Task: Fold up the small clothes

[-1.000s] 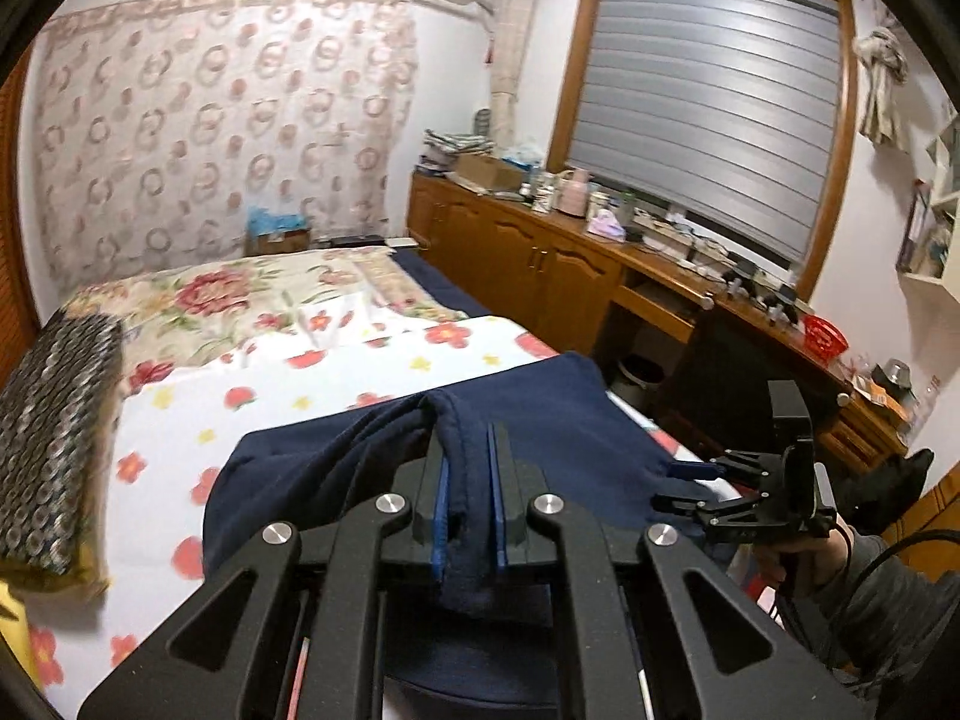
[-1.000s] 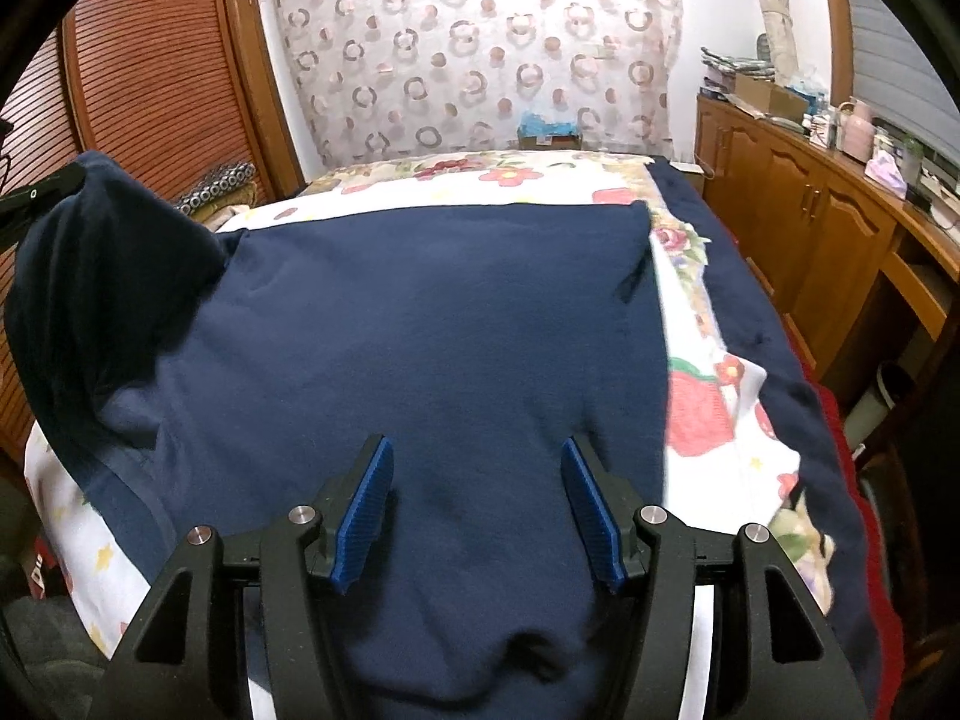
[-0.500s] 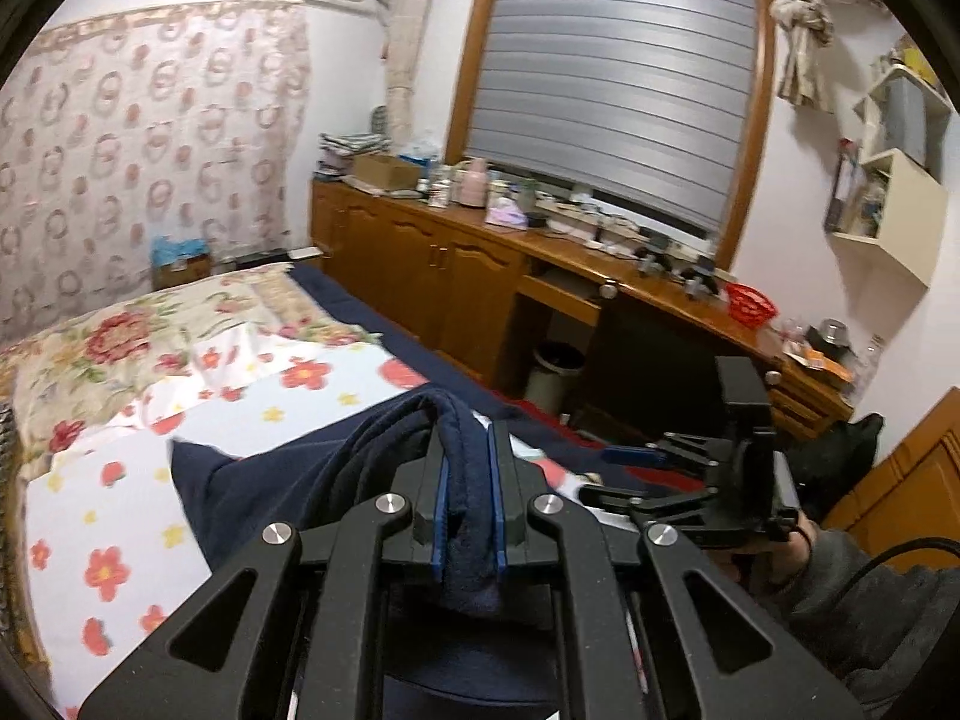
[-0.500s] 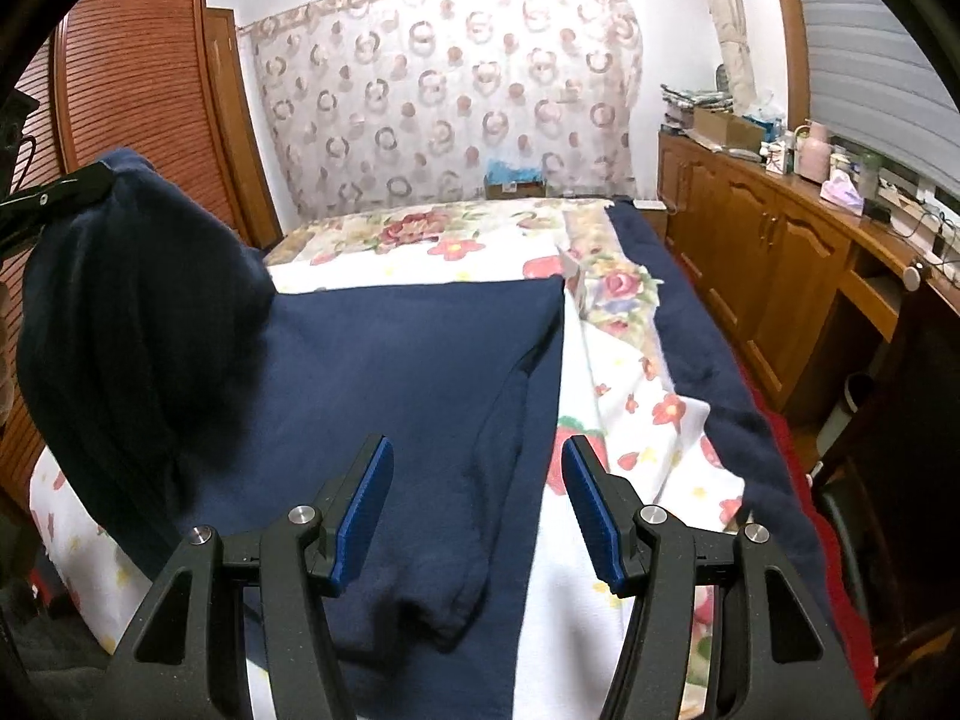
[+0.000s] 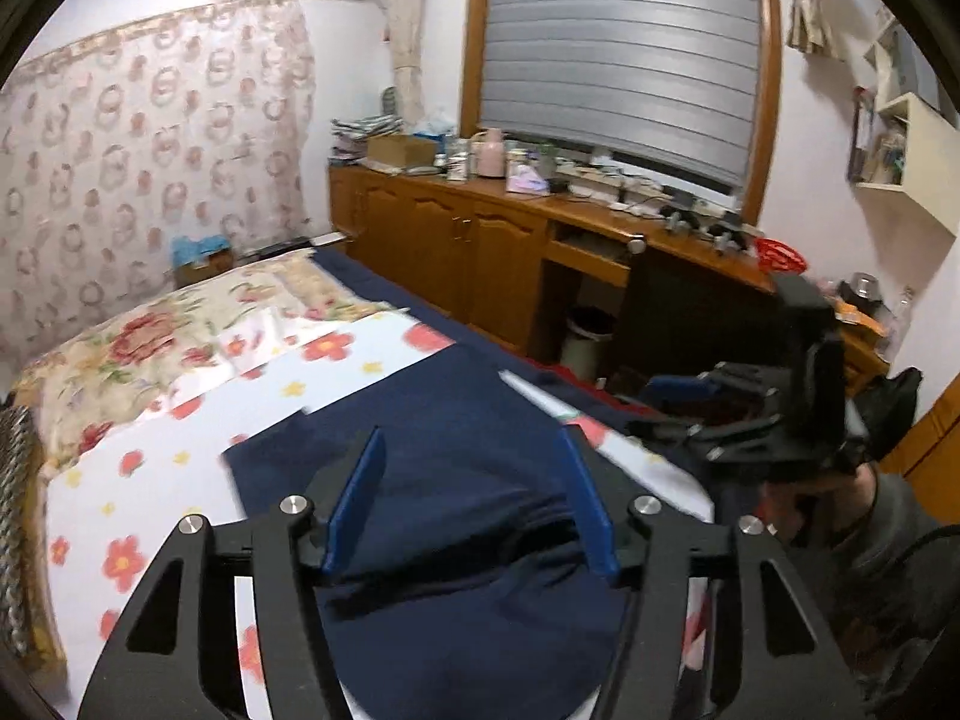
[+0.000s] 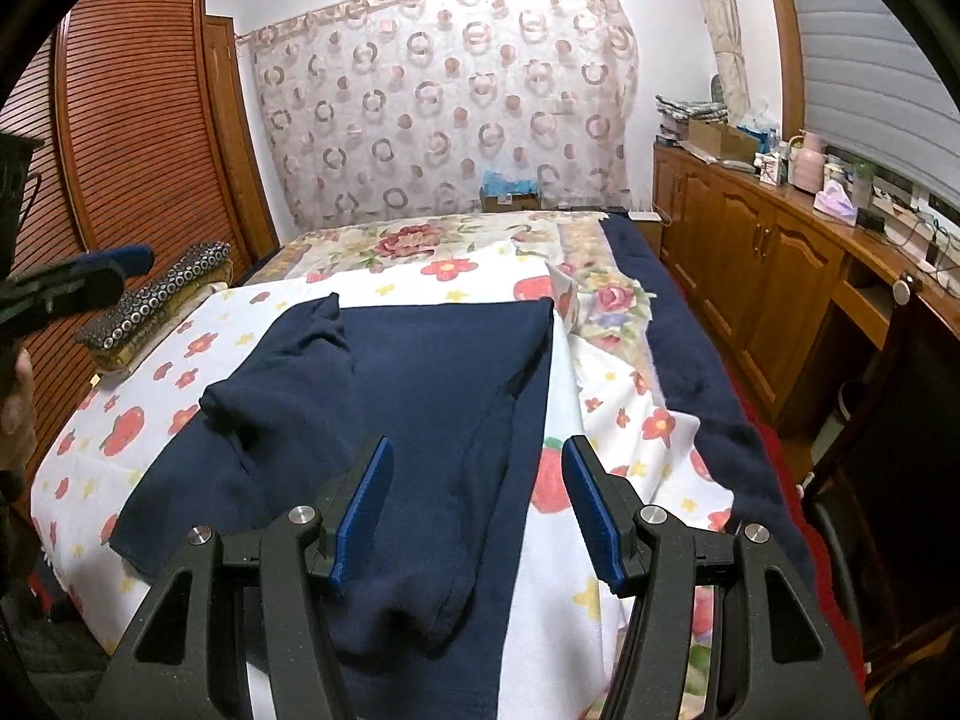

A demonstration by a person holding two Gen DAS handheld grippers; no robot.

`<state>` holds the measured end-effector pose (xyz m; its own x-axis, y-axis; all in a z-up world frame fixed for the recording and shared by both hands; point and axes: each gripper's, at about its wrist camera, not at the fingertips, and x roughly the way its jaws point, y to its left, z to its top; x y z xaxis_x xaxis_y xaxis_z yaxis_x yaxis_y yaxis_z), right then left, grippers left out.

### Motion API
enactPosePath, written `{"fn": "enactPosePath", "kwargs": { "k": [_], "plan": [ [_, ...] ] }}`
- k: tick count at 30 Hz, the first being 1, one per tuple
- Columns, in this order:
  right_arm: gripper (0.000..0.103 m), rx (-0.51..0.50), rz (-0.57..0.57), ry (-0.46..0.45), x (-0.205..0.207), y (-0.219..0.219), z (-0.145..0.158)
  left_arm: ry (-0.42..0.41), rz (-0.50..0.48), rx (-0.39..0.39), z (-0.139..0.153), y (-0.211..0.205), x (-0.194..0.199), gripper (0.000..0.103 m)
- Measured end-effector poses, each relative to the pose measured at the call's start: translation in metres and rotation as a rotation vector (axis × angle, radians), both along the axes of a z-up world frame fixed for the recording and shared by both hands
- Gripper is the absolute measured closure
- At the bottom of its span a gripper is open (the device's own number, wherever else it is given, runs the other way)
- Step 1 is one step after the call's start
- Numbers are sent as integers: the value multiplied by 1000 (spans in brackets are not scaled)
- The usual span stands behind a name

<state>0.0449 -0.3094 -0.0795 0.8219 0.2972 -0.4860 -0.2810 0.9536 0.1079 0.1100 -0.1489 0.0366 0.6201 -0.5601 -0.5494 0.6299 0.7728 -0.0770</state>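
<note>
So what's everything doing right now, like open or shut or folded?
Left gripper: open, holding nothing.
Right gripper: open, holding nothing.
Navy top: lying on the bed, one sleeve folded in across it, not fully folded.
Window blind: pulled down.
Cupboard doors: shut.
Wardrobe door: shut.

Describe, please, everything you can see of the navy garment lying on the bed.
The navy garment is a dark blue, soft knit-looking top lying on the floral sheet. Its left side is folded inward, leaving a bunched sleeve on top; the right sleeve lies flat along the body toward the camera. The far edge is straight. Neither the left gripper nor the right gripper holds it; both are open above it.
</note>
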Motion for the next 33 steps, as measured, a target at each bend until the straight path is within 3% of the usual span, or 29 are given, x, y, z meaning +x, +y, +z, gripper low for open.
{"fn": "enactPosePath", "kwargs": {
  "k": [14, 24, 33],
  "plan": [
    [43, -34, 119, -3, 28, 55, 6, 76, 227, 6, -45, 96, -3, 41],
    [43, -85, 217, -3, 46, 85, 16, 91, 254, 4, -55, 113, -9, 40],
    [43, -158, 331, 53, 67, 115, 7, 111, 292, 12, -73, 132, -11, 40]
  ]
}}
